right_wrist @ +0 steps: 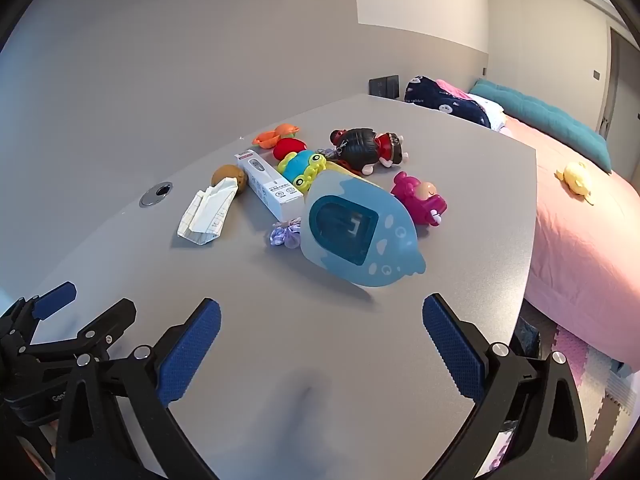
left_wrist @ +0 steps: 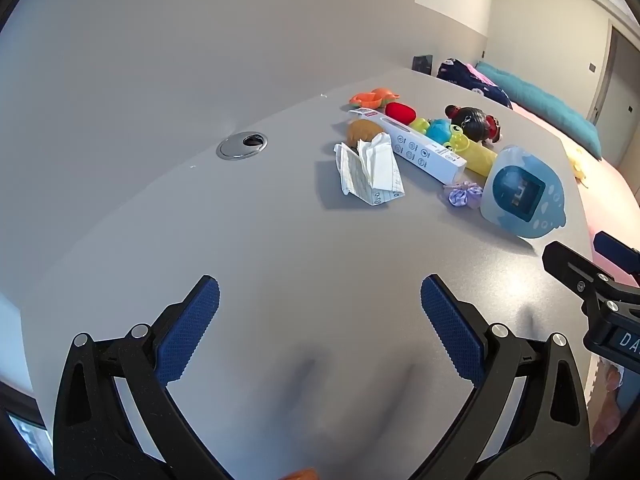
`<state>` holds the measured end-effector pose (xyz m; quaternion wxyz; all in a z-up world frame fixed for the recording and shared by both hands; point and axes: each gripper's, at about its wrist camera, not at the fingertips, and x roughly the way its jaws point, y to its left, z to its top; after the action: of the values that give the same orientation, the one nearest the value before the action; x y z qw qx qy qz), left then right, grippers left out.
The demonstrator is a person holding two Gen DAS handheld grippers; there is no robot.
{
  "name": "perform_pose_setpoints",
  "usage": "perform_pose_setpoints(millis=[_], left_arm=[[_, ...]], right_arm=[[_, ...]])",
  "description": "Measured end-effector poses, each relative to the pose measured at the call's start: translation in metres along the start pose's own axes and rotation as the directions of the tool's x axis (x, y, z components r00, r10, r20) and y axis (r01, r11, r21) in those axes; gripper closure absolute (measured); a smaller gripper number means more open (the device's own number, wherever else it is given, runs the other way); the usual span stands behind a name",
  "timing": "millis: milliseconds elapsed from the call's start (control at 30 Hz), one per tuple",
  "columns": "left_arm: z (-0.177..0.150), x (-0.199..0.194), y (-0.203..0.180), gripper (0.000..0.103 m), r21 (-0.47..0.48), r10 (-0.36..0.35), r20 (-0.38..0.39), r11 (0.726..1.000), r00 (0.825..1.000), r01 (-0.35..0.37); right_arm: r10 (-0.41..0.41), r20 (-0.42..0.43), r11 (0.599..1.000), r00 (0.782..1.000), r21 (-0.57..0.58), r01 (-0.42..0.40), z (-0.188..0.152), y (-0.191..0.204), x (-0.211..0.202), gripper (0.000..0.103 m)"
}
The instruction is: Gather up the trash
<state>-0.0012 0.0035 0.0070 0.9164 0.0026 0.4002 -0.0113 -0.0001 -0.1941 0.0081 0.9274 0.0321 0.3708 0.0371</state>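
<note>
White carton (left_wrist: 408, 144): icon row, small print unreadable. Crumpled paper (left_wrist: 370, 170) just beside it. Left gripper (left_wrist: 320, 304), right gripper (right_wrist: 321, 322): both wide, empty, well apart from carton.

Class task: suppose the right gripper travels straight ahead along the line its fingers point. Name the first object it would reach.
Most likely the blue egg-shaped toy, which lies directly ahead of the open right gripper with only bare table between. Depth is uncertain in this fisheye view.
</note>
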Motion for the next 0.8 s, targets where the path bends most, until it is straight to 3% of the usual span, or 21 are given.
perform_pose_setpoints(millis=[800], left_arm=[[-0.0003, -0.0091, -0.0002, 0.006, -0.007, -0.007, 0.018, 1.0, 1.0, 0.008]], right_arm=[[-0.001, 0.0, 1.0, 1.0, -0.001, 0.001, 0.0001, 0.0011, 0.0003, 0.002]])
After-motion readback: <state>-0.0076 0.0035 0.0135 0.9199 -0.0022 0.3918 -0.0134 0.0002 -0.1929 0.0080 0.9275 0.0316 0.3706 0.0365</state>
